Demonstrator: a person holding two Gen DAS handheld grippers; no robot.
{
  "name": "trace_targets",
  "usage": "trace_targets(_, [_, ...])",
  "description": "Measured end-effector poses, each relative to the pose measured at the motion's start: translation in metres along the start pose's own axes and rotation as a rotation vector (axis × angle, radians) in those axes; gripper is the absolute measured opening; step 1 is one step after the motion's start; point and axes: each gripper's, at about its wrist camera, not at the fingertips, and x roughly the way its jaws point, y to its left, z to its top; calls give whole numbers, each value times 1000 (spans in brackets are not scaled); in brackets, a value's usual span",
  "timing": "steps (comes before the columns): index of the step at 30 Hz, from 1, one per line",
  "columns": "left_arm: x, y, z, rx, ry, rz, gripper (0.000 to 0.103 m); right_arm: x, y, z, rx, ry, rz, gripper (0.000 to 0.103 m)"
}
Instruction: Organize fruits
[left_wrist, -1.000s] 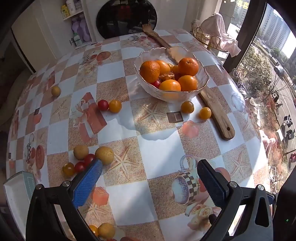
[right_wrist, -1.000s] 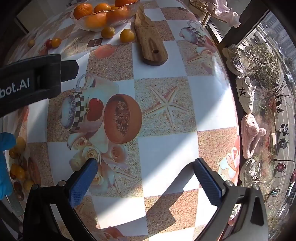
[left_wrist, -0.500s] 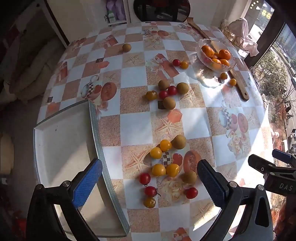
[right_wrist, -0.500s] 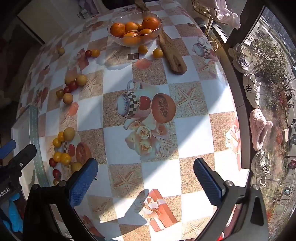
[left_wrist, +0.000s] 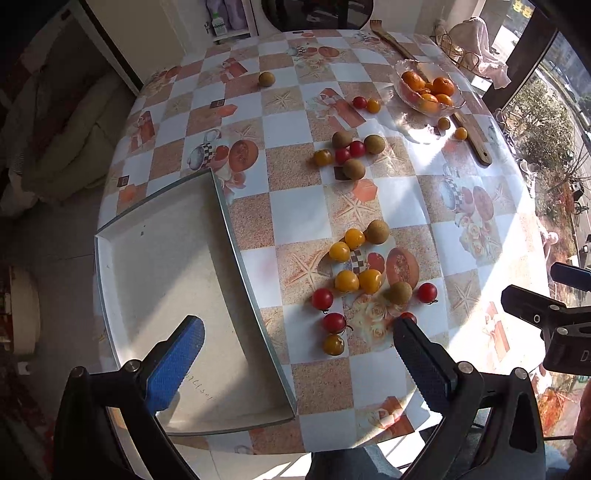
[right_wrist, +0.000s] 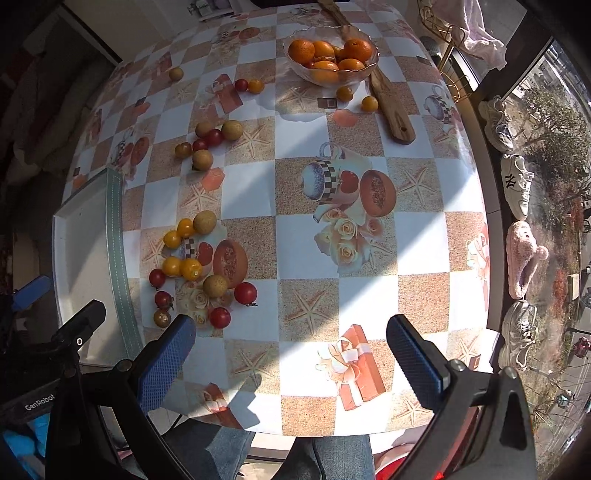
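Left wrist view: both tools (left_wrist: 295, 354) (right_wrist: 291, 350) apart, one tray (left_wrist: 236, 251), one bowl (left_wrist: 406, 92)

— Where is there room?
— The tray (left_wrist: 166, 266) is bare, as is the right half of the tabletop (right_wrist: 424, 240).
— What blocks?
— Fruit clusters (left_wrist: 365, 273) just beside the tray; bowl (right_wrist: 330, 75) and board (right_wrist: 391, 107) at the far edge.

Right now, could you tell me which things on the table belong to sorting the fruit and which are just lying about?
Part of the job:
loose small fruits
oranges in the glass bowl
white tray
left gripper and right gripper, both open and empty

Just lying about:
wooden board
shoes by the window
pink cloth
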Motion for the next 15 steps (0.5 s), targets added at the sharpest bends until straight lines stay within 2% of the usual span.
trace_targets(15, [-15, 11, 9, -35, -51, 22, 103, -9, 20, 18, -81, -2, -30, 103])
